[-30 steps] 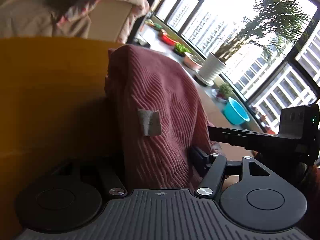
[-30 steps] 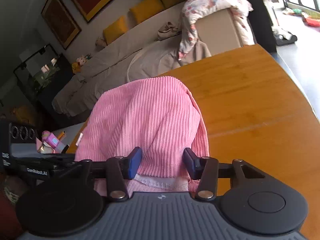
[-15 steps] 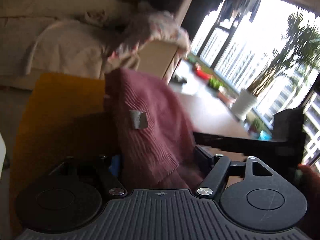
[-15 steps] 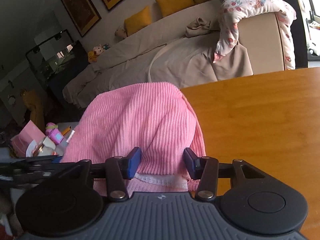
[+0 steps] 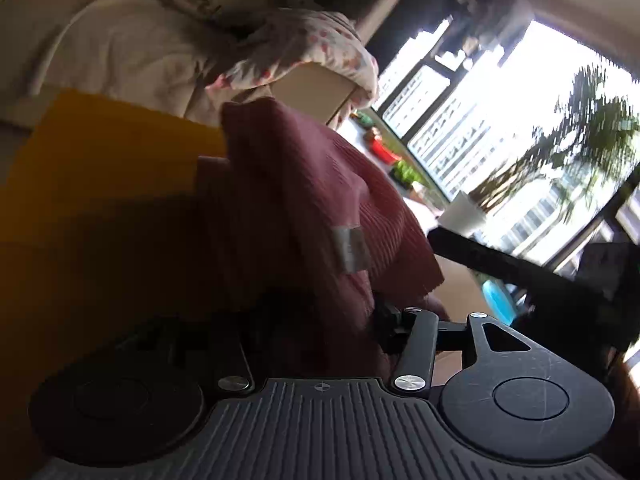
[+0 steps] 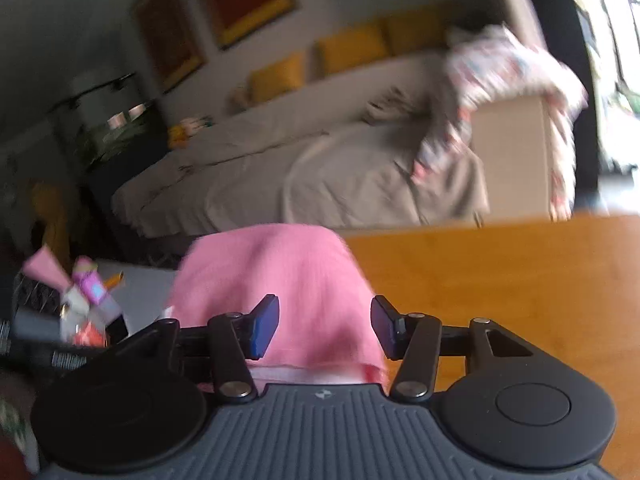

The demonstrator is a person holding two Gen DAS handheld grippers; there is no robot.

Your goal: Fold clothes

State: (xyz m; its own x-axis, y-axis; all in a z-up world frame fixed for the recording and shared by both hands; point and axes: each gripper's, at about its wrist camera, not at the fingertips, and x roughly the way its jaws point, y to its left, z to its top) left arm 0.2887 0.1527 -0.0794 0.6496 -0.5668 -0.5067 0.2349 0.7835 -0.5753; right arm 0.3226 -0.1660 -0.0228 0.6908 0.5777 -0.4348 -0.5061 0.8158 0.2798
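pink ribbed garment (image 6: 276, 292) shown gathered between both tongs above the wooden worktop (image 6: 500, 280). in the right wrist view, the right tongs (image 6: 324, 328) are seen with the blue pads (image 6: 262, 328) standing slightly clear of the cloth on either side; the jaws are opening, with the bunched hem lying between them and draped over the tool body. no pad is seen to press on the fabric, so the hold on this side is judged to be loosening. in the left wrist view, the same garment (image 5: 304, 208), darkened by backlight from the window (image 5: 500, 128), is shown passing between the left tongs (image 5: 320, 328), a small white label (image 5: 349, 249) facing the camera. the left-hand finger is lost in shadow and cloth, so whether these tongs pinch the fabric cannot be told; the jaws stand partly apart. the cloth is judged to be held at two points along one edge so that it can be carried over and laid as a fold. a sofa (image 6: 304, 168) with a floral blanket (image 6: 516, 80) is visible behind the worktop.
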